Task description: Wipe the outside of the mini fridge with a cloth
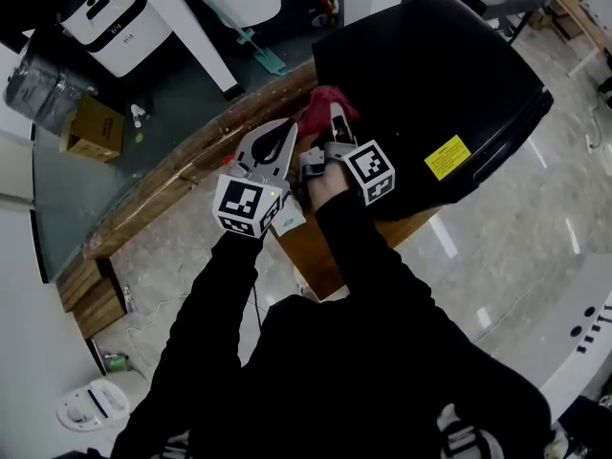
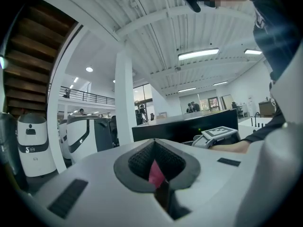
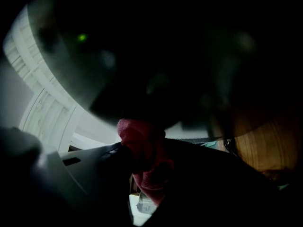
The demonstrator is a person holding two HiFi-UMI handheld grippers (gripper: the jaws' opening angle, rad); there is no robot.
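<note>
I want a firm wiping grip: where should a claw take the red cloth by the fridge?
Probably the bunched near end of the cloth, approached from the person's side: it lies crumpled against the mini fridge edge, thick enough to pinch, and the right gripper holds it there, leaving the far part free to wipe.

I register a wooden bench crossing the frame diagonally; the black mini fridge stands on it, upper right.

Right gripper view v. dark, blurred; left bright w/ ceiling strip lights, fisheye edges.
</note>
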